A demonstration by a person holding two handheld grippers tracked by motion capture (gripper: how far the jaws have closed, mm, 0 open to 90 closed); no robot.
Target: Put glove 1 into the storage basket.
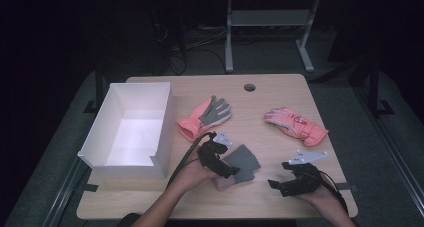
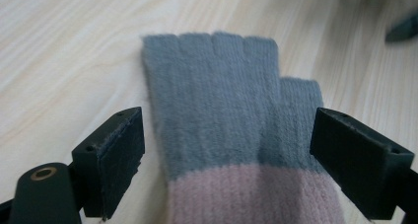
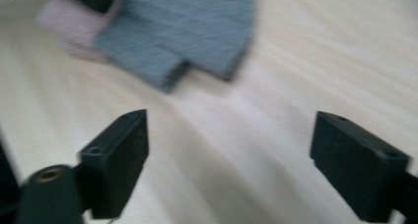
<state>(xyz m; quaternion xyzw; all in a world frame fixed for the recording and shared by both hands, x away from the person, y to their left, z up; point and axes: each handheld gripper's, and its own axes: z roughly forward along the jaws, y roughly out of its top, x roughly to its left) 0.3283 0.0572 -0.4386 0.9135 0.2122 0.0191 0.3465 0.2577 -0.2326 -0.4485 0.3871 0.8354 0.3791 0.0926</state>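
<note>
A grey knit fingerless glove (image 1: 244,163) with a pale pink cuff lies flat near the table's front middle. In the left gripper view the glove (image 2: 222,100) points away from me, and my left gripper (image 2: 229,135) is open, one jaw on either side of it where grey meets pink, neither pressing it. From above, the left gripper (image 1: 226,166) sits over the cuff end. My right gripper (image 1: 279,175) is open to the right of the glove, over bare wood. In the right gripper view, the right gripper (image 3: 229,130) holds nothing and the glove (image 3: 192,26) lies beyond it.
An open white box (image 1: 131,132) stands at the table's left. A pink glove with a grey palm (image 1: 205,117) lies mid-table, and a pink padded glove (image 1: 296,126) lies to the right. A cable hole (image 1: 249,87) sits near the far edge. Dark floor surrounds the table.
</note>
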